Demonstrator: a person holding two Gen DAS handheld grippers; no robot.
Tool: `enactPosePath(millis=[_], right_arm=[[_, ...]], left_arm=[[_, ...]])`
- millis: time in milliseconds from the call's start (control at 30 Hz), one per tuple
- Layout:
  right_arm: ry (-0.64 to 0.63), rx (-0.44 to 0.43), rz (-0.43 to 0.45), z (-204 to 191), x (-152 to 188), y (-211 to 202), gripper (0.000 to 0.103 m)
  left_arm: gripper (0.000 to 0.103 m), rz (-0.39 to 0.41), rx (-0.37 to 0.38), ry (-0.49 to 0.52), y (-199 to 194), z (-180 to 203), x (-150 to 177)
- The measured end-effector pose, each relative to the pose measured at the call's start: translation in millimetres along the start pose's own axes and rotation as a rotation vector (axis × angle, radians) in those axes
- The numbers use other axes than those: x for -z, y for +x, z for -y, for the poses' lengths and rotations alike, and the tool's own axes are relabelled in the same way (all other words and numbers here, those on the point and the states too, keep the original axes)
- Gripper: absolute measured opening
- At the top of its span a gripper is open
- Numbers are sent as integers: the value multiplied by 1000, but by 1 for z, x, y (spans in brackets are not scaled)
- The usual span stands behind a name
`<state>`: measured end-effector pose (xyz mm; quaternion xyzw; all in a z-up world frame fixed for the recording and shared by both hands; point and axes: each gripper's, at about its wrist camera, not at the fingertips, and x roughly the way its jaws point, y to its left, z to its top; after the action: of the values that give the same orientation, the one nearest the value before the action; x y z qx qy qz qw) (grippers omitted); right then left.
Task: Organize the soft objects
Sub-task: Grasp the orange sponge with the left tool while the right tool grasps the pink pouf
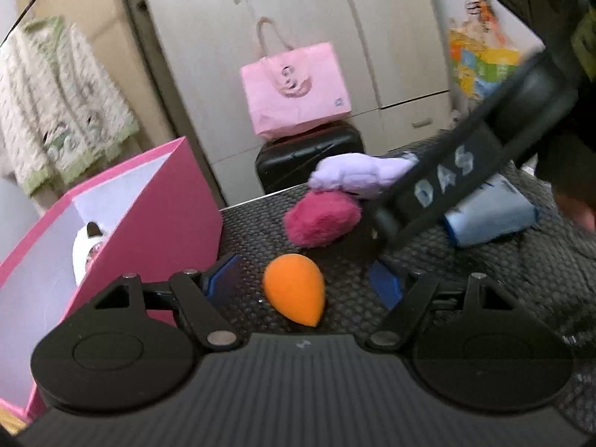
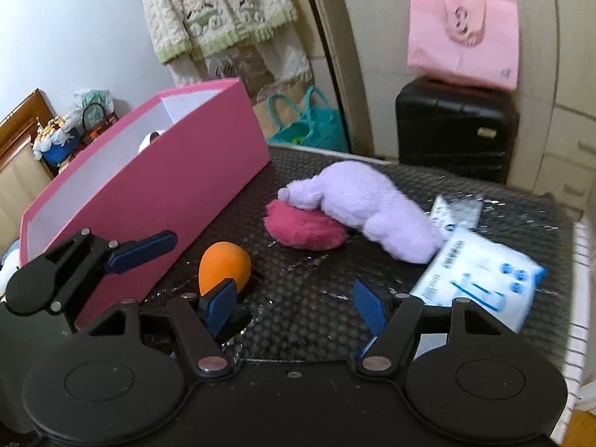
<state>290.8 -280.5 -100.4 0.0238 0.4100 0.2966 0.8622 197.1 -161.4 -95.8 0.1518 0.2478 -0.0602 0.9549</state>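
An orange egg-shaped sponge [image 1: 294, 290] lies on the dark mesh table [image 1: 260, 231], between the fingers of my open left gripper [image 1: 303, 283]. It also shows in the right wrist view [image 2: 223, 268]. Behind it lie a magenta fluffy puff [image 1: 322, 218] [image 2: 303, 229] and a lilac plush toy [image 1: 359, 173] [image 2: 368, 208] resting partly on the puff. My right gripper [image 2: 296, 307] is open and empty above the table. A pink box [image 1: 149, 216] [image 2: 160, 193] stands at the left with a white soft object [image 1: 87, 249] inside.
A blue-and-white tissue pack [image 2: 480, 277] [image 1: 491, 216] lies at the right of the table. The right gripper's body [image 1: 465, 171] crosses the left wrist view. A black suitcase [image 2: 456, 126] with a pink bag [image 2: 463, 39] stands beyond the table.
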Motion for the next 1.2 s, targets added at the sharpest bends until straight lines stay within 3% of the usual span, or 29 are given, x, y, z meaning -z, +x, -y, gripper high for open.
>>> enactPosePath(millis=[133, 267, 533, 700, 1000, 1200], right_arm=[[41, -36, -17, 5, -9, 20, 76], [86, -59, -15, 9, -15, 33, 76], [158, -81, 90, 18, -12, 44, 80], [167, -93, 130, 19, -10, 50, 80], [157, -66, 180, 18, -5, 52, 79], [137, -14, 187, 19, -2, 51, 54]], left_arm=[[69, -28, 52, -48, 7, -7, -1], [60, -29, 23, -52, 13, -8, 2], [56, -101, 91, -182, 35, -29, 13], [42, -92, 111, -177, 35, -28, 14], [40, -82, 125, -174, 32, -27, 15], [40, -77, 117, -164, 29, -28, 16]])
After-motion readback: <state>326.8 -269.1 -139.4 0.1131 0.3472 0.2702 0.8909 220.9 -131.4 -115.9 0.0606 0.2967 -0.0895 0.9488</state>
